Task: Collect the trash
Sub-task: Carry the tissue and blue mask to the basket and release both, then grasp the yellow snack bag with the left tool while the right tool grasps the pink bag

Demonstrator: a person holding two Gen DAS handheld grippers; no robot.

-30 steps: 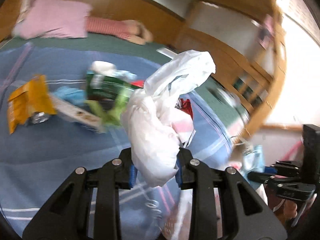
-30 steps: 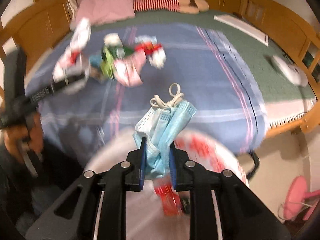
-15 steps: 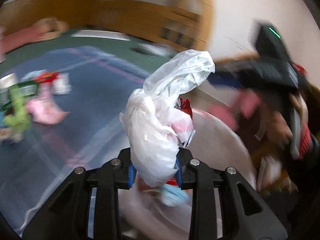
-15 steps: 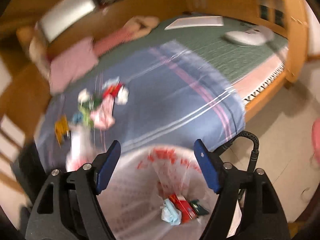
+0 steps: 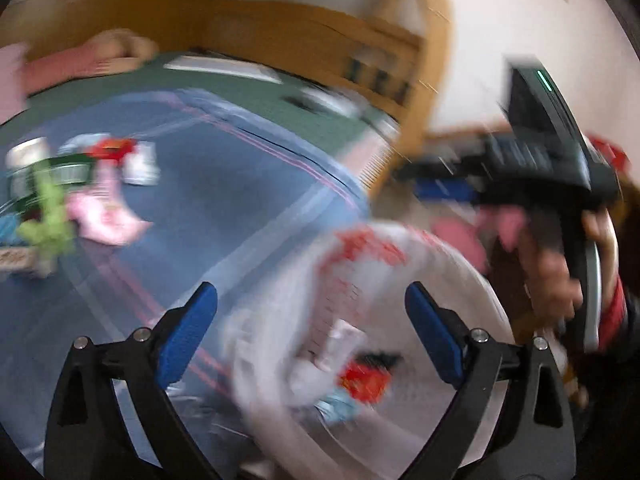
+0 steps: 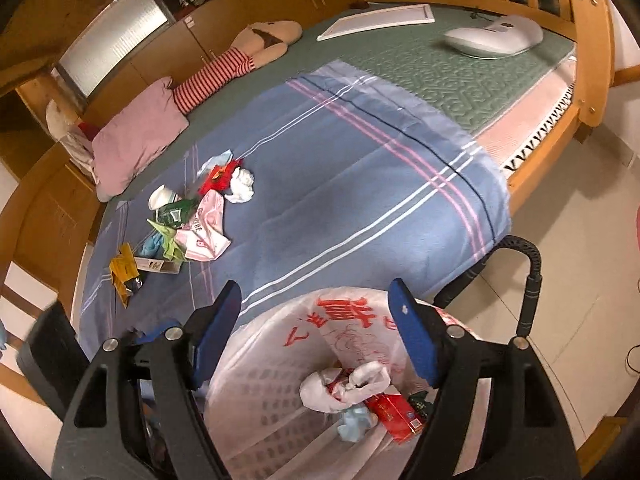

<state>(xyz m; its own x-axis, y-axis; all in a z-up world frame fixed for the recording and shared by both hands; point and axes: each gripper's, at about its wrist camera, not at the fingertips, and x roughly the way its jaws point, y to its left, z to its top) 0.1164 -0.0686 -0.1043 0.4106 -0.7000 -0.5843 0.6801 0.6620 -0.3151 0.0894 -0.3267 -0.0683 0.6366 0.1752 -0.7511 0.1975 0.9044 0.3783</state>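
Bag (image 6: 352, 336) w/ red Chinese print, partly legible.

Bed (image 6: 420, 76), blue blanket (image 6: 340, 200), scattered trash (image 6: 188, 220)

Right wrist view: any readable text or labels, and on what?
Trash bag: large red printed characters on the liner, seen upside down; not legible.
Pink-white wrapper on the blue blanket: dark lettering, too small to read.
Green packet: white label, unreadable.
Red box in the bag: print too small.
Left wrist view: fully blurred, nothing readable.
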